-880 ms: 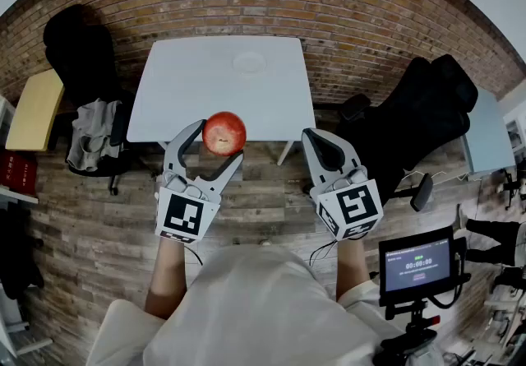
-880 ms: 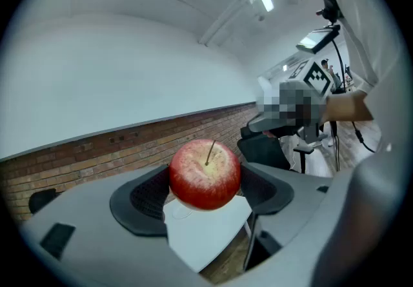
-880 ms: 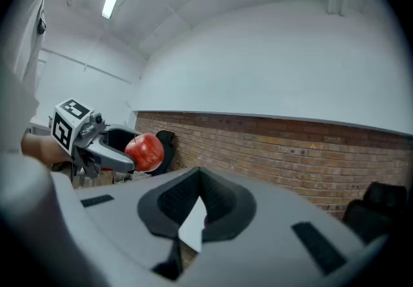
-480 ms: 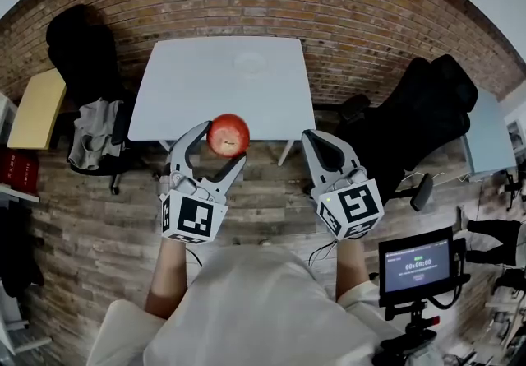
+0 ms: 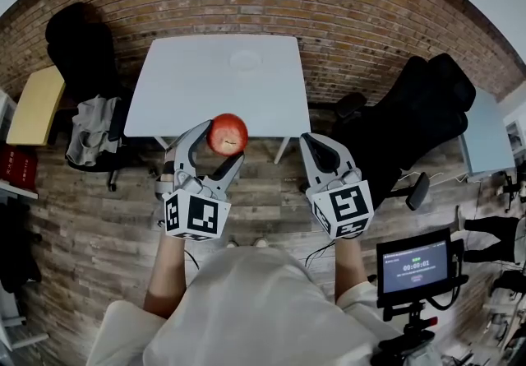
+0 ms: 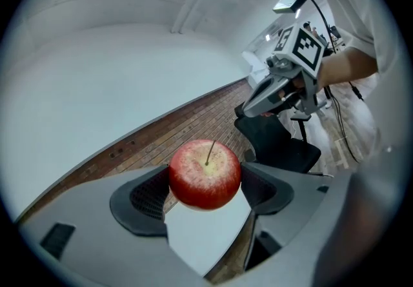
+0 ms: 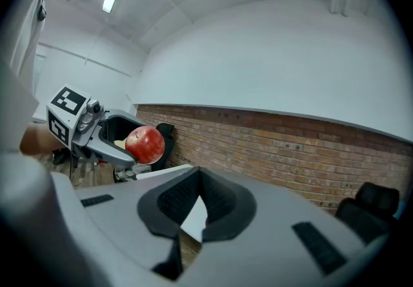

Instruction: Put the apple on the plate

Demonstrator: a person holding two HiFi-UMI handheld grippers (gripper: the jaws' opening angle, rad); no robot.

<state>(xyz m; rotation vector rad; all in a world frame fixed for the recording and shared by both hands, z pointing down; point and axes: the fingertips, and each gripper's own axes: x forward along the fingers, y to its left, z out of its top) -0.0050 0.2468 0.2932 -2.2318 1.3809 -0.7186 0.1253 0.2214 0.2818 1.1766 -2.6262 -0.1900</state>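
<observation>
One apple (image 5: 228, 134), one plate (image 5: 246, 60), two tools (image 5: 220, 142) (image 5: 315, 147)

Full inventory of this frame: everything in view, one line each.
apple: 1, red, gripped in left claw
table: 1, white, against brick wall
plate: 1, white, far side of table
left chair: 1, black, left of table
cloth: 1, grey, draped on left chair
right chair: 1, black, right of table
board: 1, tan, far left
screen: 1, black, on stand, lower right
left claw: 1, grey, shut on apple
right claw: 1, grey, shut, empty
</observation>
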